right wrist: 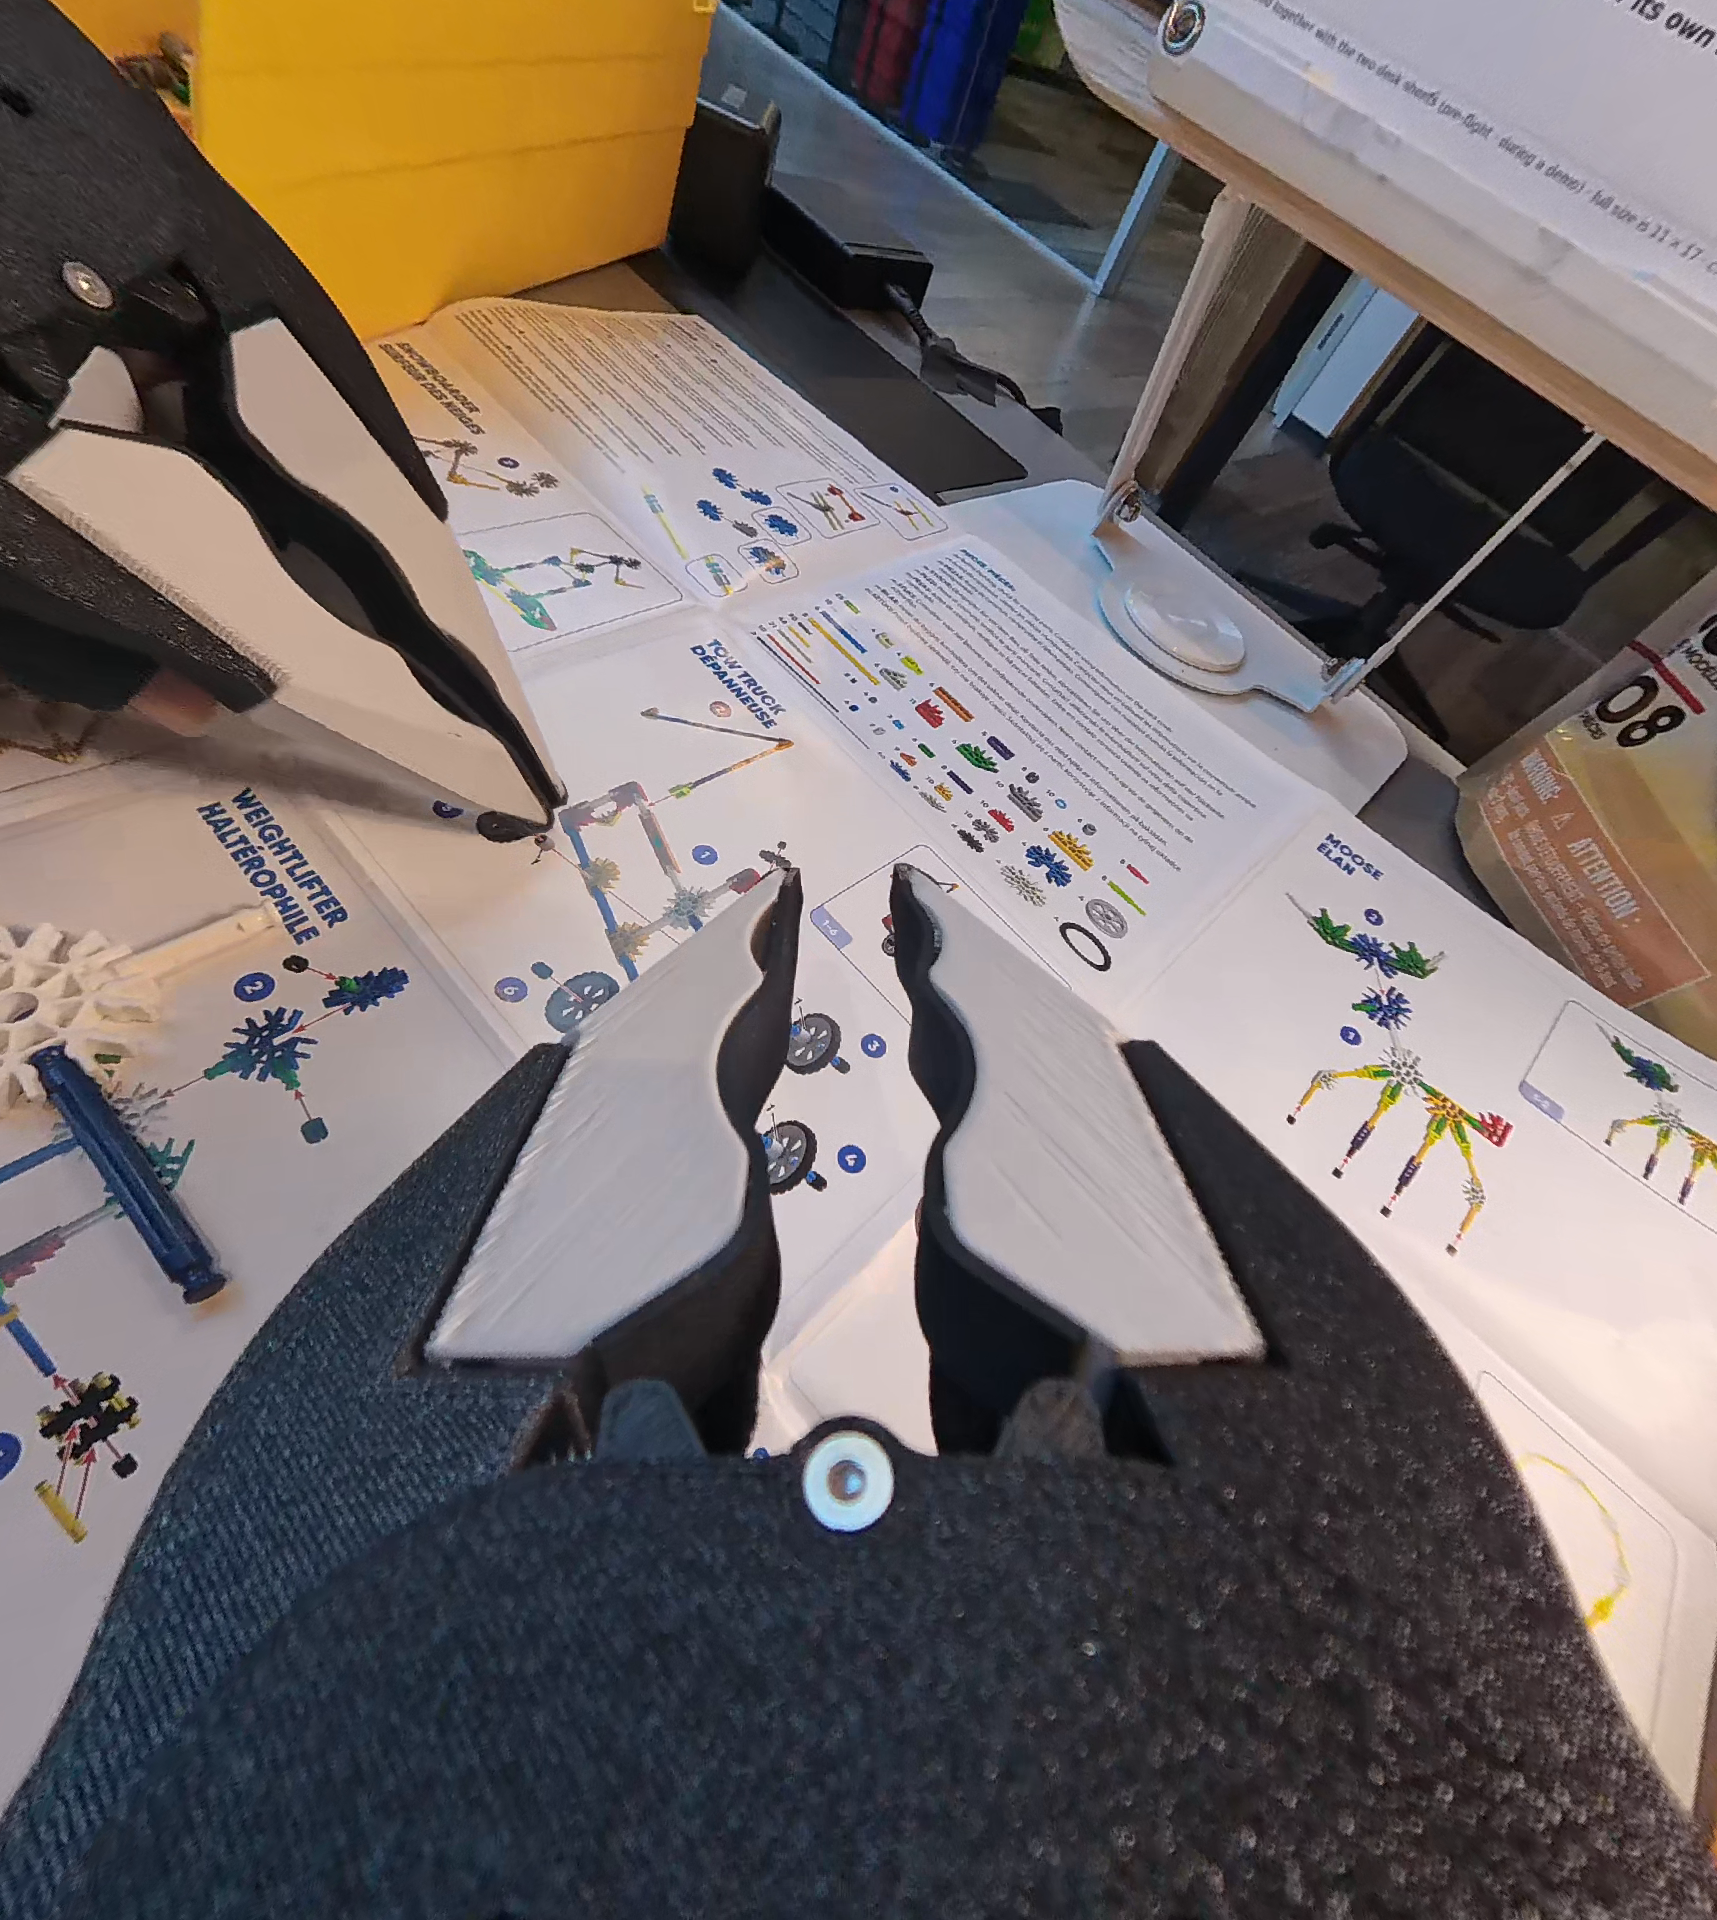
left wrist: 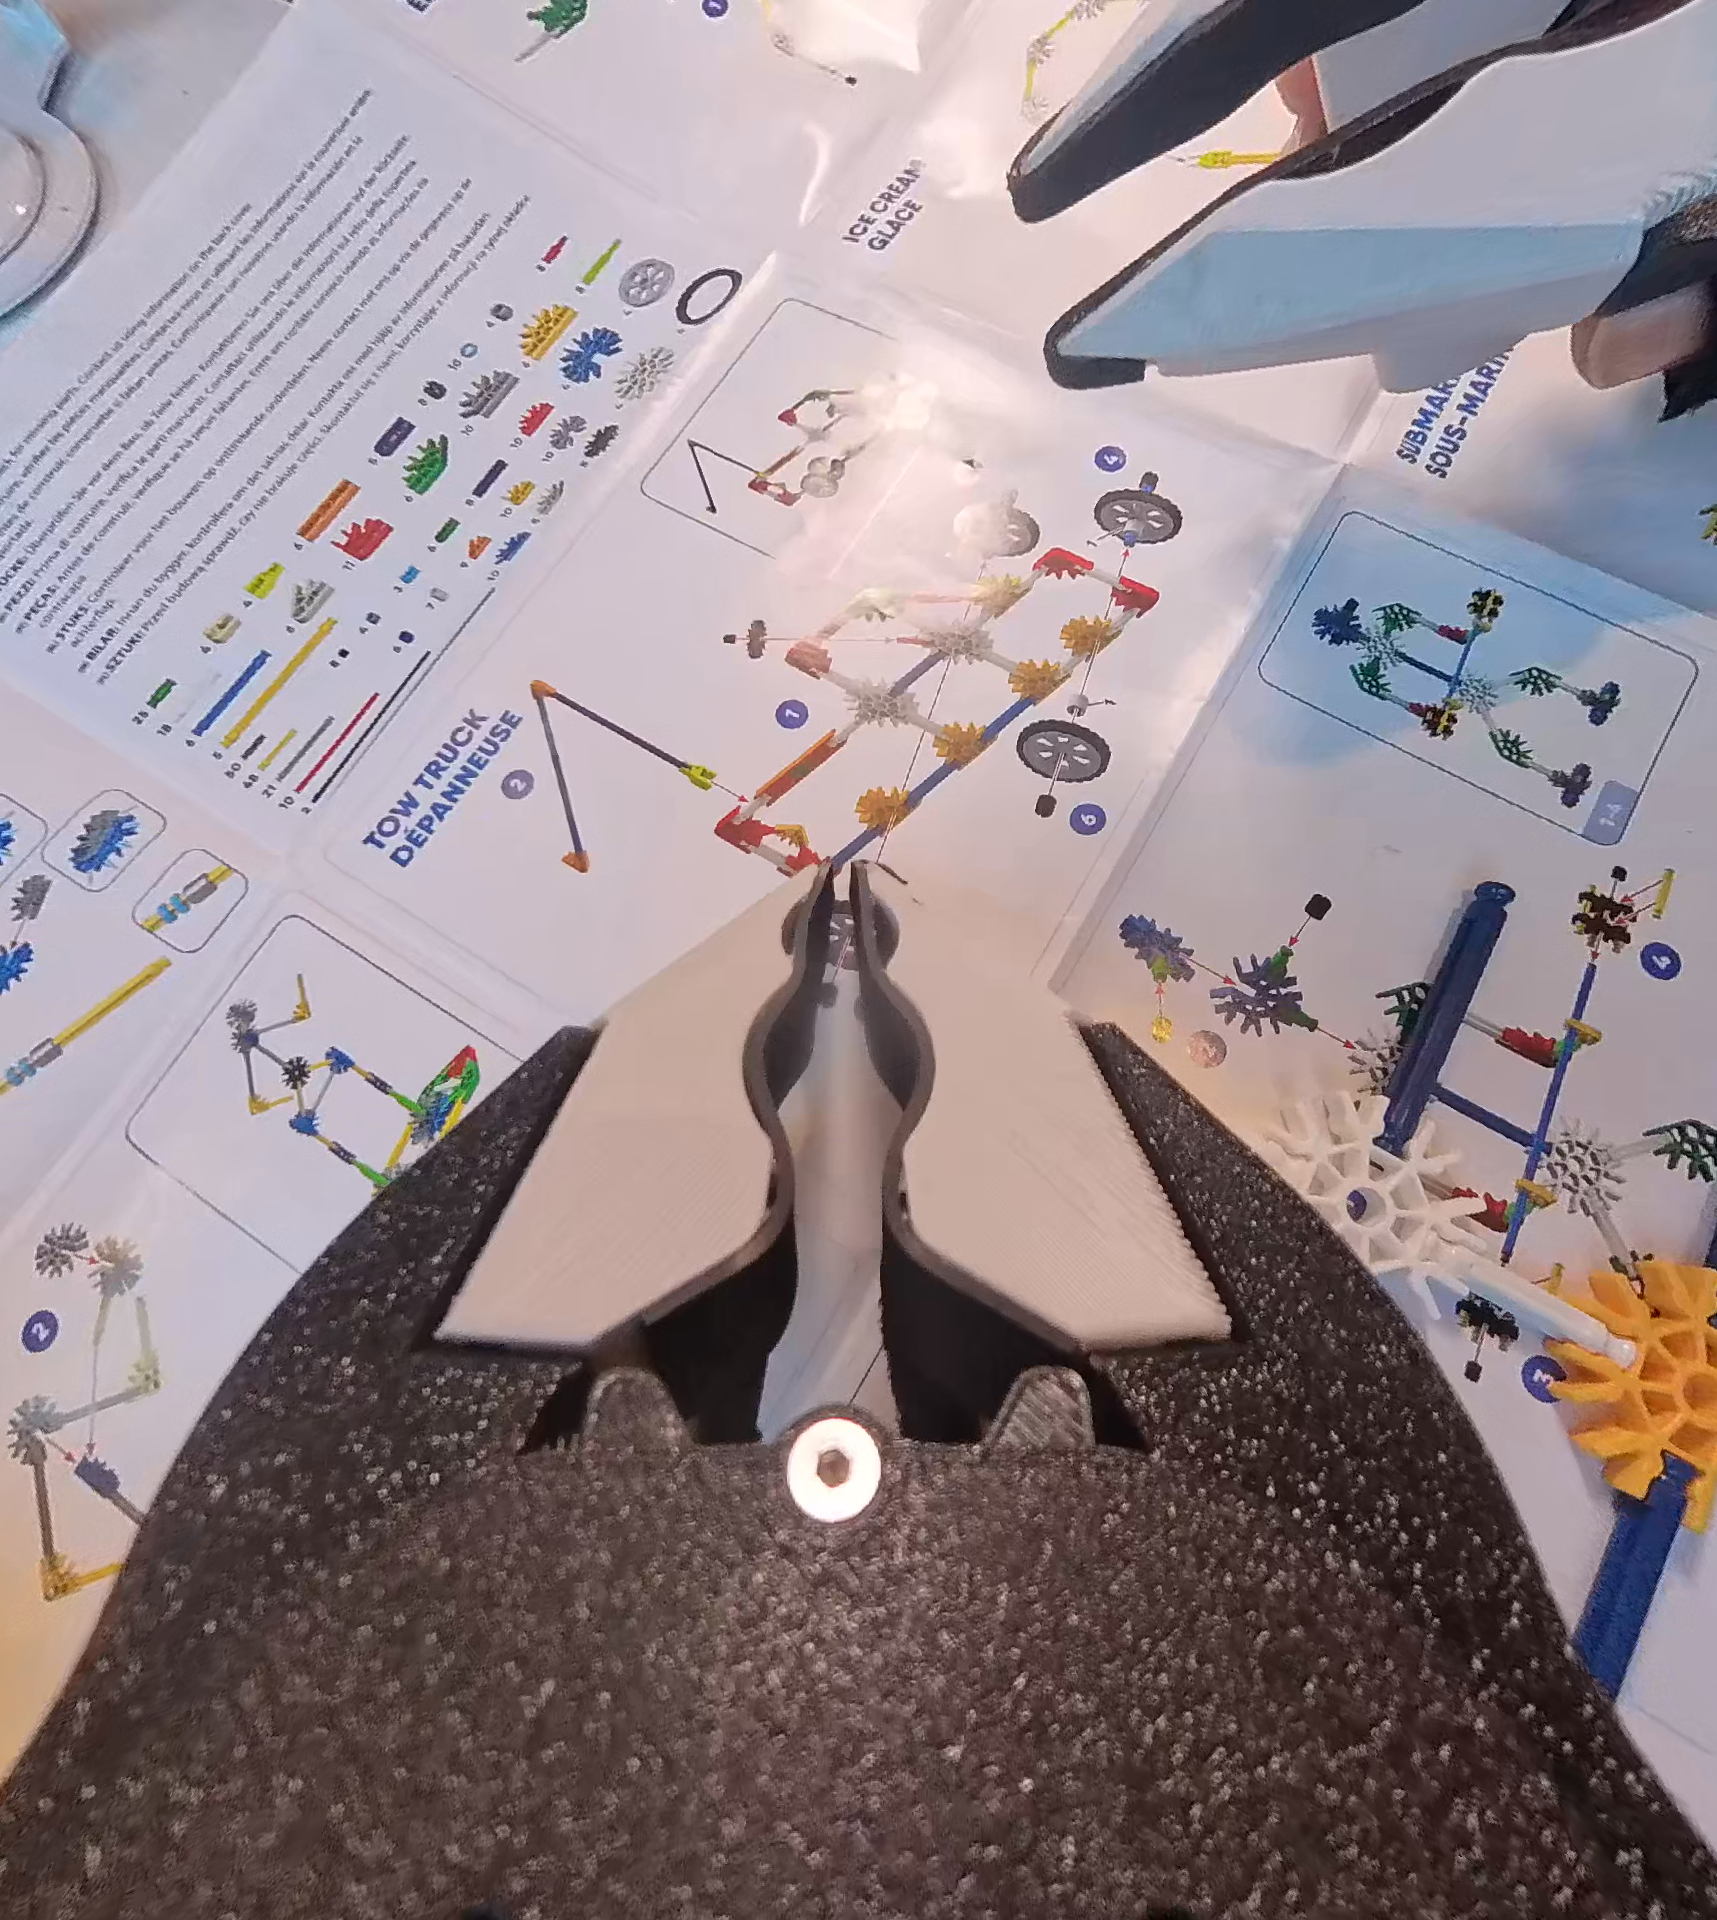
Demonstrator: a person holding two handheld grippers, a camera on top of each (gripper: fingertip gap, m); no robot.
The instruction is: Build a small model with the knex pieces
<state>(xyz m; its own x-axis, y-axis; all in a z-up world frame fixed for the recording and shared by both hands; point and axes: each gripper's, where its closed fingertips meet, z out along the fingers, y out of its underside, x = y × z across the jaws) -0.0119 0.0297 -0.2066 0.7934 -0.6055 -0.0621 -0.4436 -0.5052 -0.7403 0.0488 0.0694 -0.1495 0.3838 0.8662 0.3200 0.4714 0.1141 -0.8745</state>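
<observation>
The left tongs (left wrist: 841, 871) are pressed together, tips low over the big printed instruction sheet (left wrist: 480, 416), pinching nothing that shows. Just right of them on the sheet lie a white snowflake connector (left wrist: 1358, 1195), a yellow connector (left wrist: 1664, 1382) and dark blue rods (left wrist: 1436, 1018) joined into a small frame. The right tongs (right wrist: 843, 883) are spread and empty above the same sheet. Beyond the sheet stand a white lamp base (right wrist: 1186, 634), a yellow bin (right wrist: 449, 135) and, to the right, a toy box (right wrist: 1654, 831) on the counter (right wrist: 1384, 821).
</observation>
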